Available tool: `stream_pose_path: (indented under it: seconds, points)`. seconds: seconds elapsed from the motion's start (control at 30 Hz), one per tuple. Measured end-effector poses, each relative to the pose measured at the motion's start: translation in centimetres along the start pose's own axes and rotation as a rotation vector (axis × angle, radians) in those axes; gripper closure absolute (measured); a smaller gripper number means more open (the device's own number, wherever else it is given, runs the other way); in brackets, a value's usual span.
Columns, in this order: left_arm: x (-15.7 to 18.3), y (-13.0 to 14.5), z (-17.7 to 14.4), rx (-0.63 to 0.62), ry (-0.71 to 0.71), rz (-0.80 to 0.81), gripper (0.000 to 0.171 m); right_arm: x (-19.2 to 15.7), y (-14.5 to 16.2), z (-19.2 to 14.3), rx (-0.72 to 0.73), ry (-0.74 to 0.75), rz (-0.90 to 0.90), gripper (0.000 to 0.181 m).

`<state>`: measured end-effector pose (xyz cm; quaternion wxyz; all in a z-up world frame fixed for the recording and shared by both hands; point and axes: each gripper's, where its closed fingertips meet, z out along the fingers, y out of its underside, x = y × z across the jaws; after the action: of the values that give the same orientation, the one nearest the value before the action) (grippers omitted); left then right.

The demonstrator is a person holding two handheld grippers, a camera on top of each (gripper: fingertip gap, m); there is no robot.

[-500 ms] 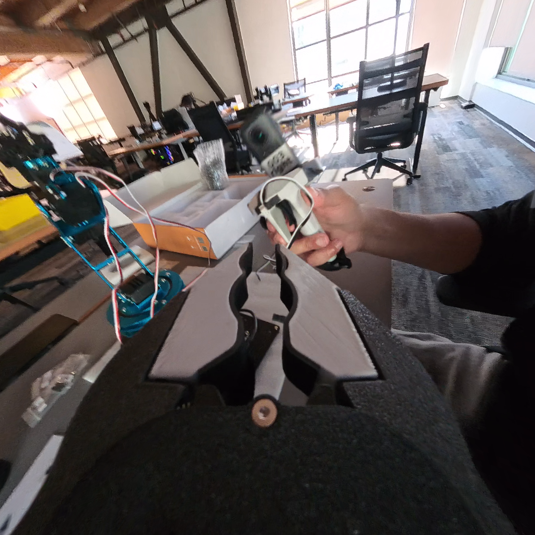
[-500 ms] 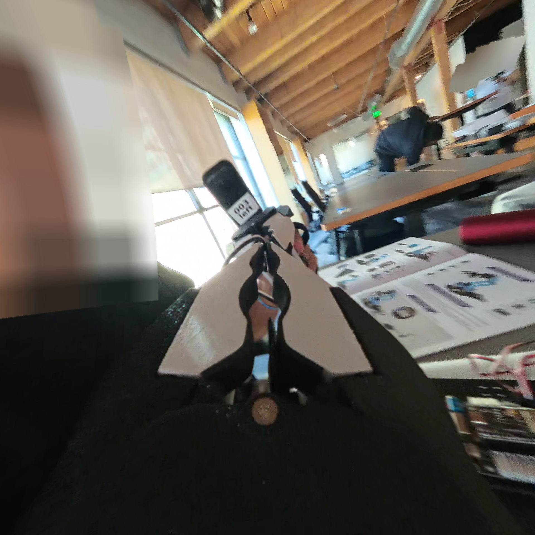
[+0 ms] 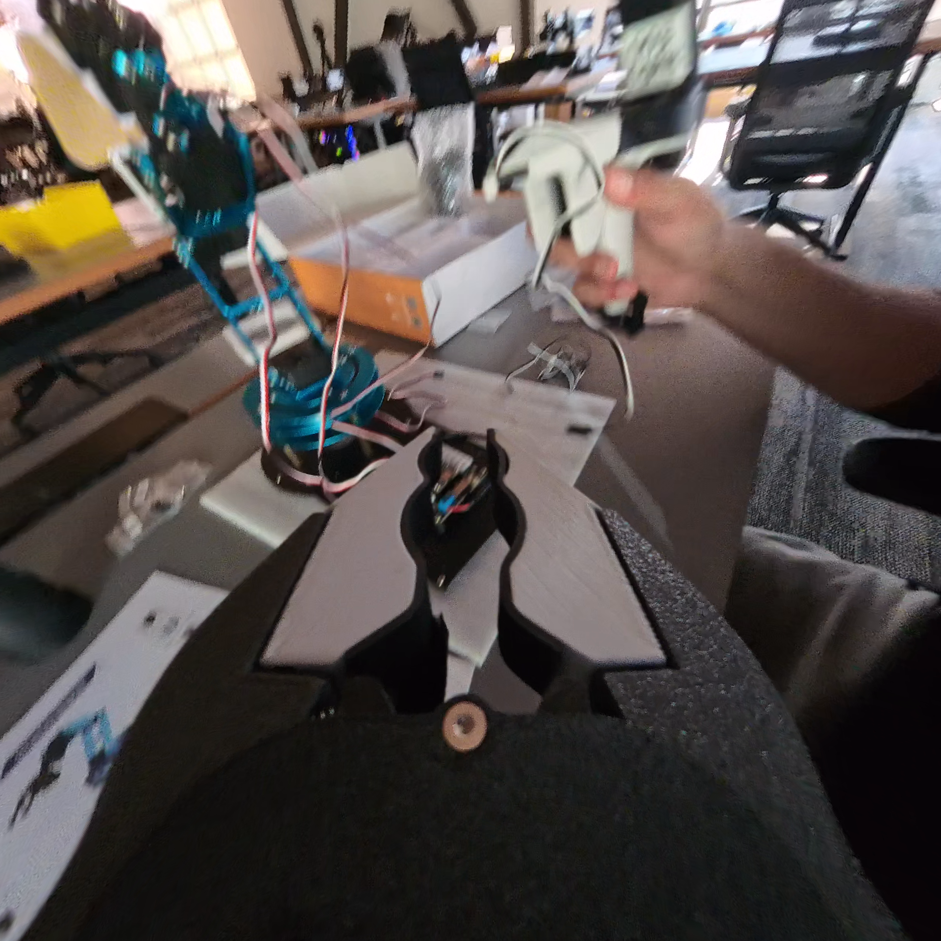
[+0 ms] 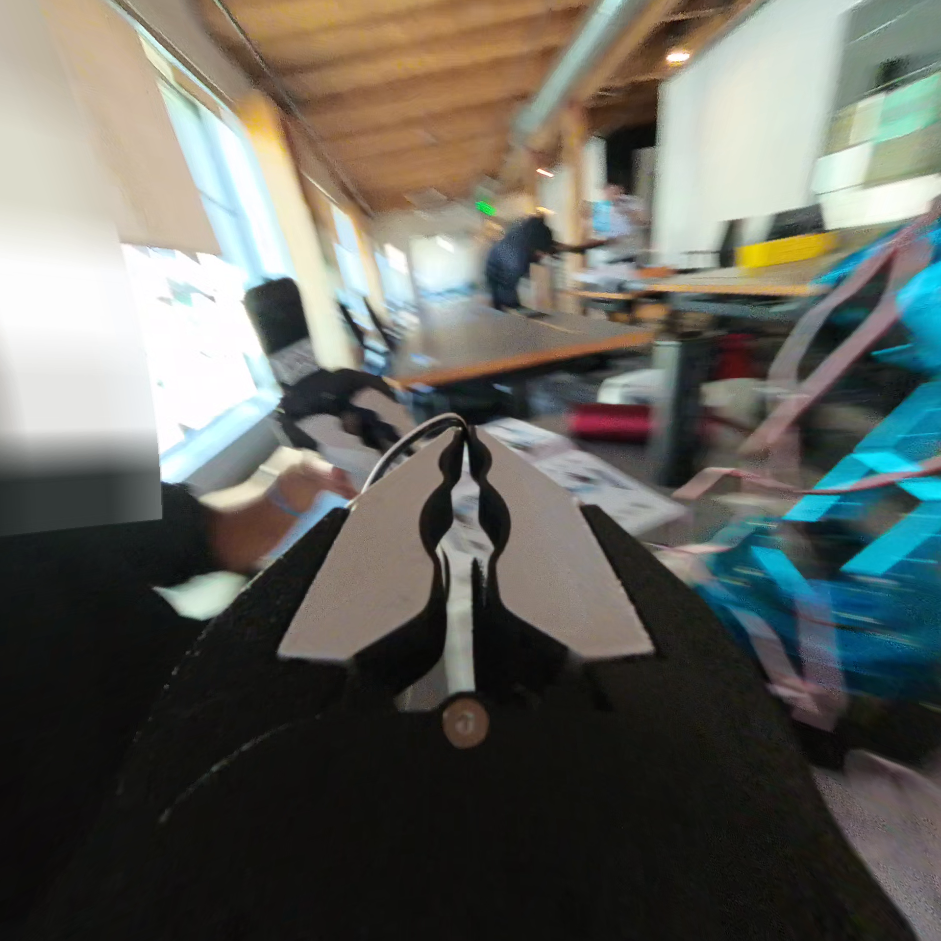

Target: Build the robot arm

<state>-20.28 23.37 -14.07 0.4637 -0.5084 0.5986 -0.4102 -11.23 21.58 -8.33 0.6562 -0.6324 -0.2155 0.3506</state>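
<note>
Right wrist: R gripper (image 4: 464, 437) pinching thin wire (image 4: 407, 443) | tips.

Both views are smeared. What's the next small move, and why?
Probably pause and steady both: the right gripper pinches a thin wire only at its tips, the left gripper hangs open over a black board, and the blue toy arm has loose cables close by.

Both handheld grippers share one build: the left gripper (image 3: 462, 442) and right gripper (image 4: 464, 433) each show pale grey fingers edged in wavy black, a black textured housing and one round brass-coloured screw head below the jaws.
</note>
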Motion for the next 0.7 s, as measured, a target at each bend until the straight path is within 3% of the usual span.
stream_pose_path:
  seconds: [0.1,0.17,0.23,0.37,0.57,0.7]
  points:
    - [-3.0,3.6,0.2,-0.059,-0.043,-0.086,0.152,6.1,-0.3,-2.7,-0.136,0.239,-0.286,0.181]
    - [-5.0,4.8,1.2,-0.078,-0.030,-0.150,0.148,9.5,-1.4,-4.5,-0.132,0.286,-0.361,0.181]
    - [-7.6,5.1,2.7,-0.085,-0.023,-0.195,0.146,12.9,-3.1,-5.9,-0.051,0.296,-0.347,0.181]
    - [-12.4,4.2,5.5,-0.046,-0.005,-0.245,0.146,19.7,-2.6,-6.2,-0.061,0.392,-0.228,0.181]
    - [-14.3,4.4,5.9,0.088,0.000,-0.279,0.146,20.4,-0.3,-6.0,-0.020,0.487,-0.320,0.181]
    - [-14.7,6.3,5.5,0.066,-0.038,-0.239,0.146,19.5,1.1,-6.0,0.007,0.504,-0.336,0.181]
